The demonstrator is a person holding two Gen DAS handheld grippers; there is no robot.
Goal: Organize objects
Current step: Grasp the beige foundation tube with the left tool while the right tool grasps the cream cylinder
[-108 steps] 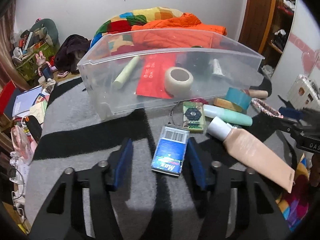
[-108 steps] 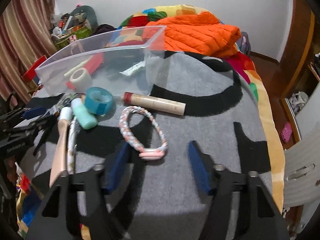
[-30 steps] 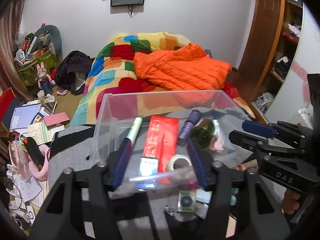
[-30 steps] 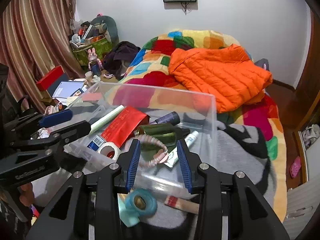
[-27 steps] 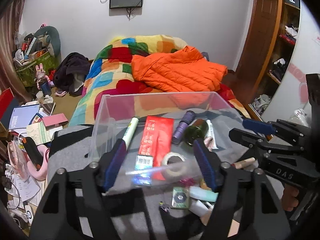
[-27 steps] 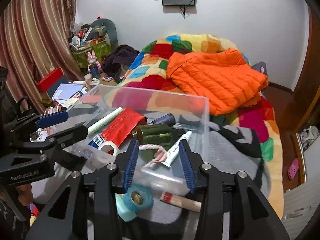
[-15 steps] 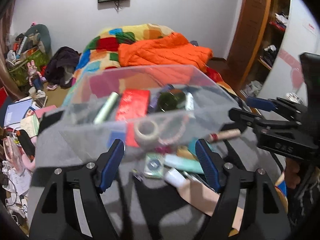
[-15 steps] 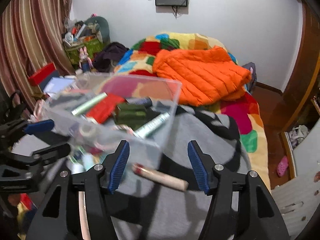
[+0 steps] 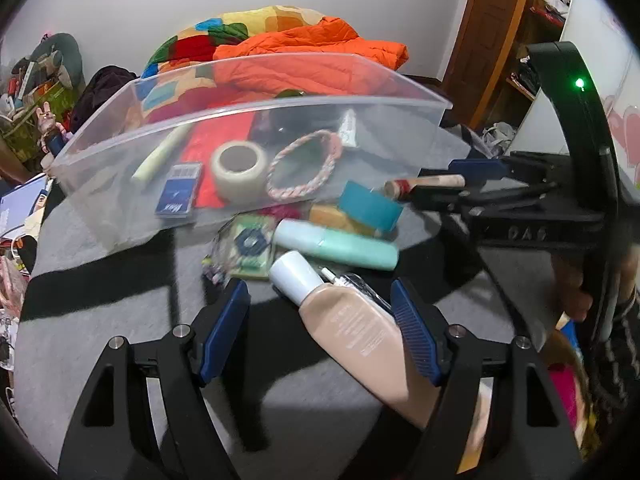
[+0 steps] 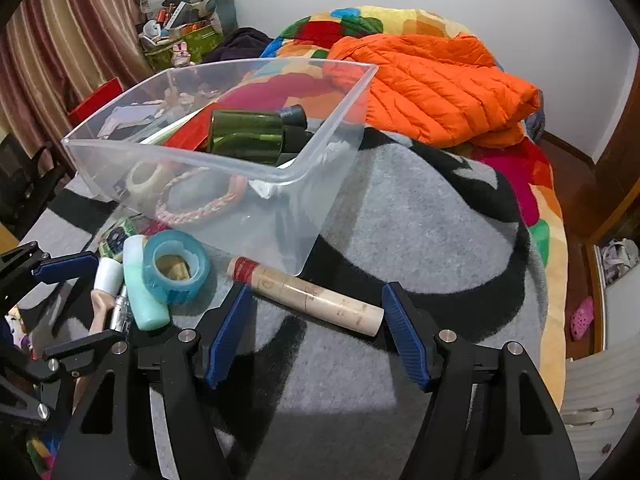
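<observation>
Two pairs of tongs are hanging over the grey-and-black blanket on the bed, each pointing steeply down at its own loose item.

Left tongs [image 9: 320, 320]: jaws standing apart, nothing clamped. Lying between them is the beige squeeze tube with a white cap [image 9: 352, 328]. Its long axis is running diagonally, cap toward the bin, flat tail under the right-hand finger; its body is sitting off-centre, close against that right-hand pad, with a wide gap on the other side. Judgement: closing from here would be catching the tube skewed, so shifting toward the tube and turning to cross its axis looks needed.

Right tongs [image 10: 316, 320]: jaws have just been opening; they are standing apart and holding nothing. The tan cylindrical tube with a red band [image 10: 306, 296] is lying on the blanket just in front of the fingertips, its long axis running nearly from one fingertip to the other, red end by the left-hand finger. Judgement: closing would be pressing on its ends, so a wrist roll looks needed first.

Each tube is lying nearer its own hand. The clear plastic bin [image 10: 332, 152], already holding several items, is sitting just beyond both. The mint-green tube [image 9: 336, 244] and teal tape roll [image 10: 176, 266] are waiting outside, between the two tongs.
</observation>
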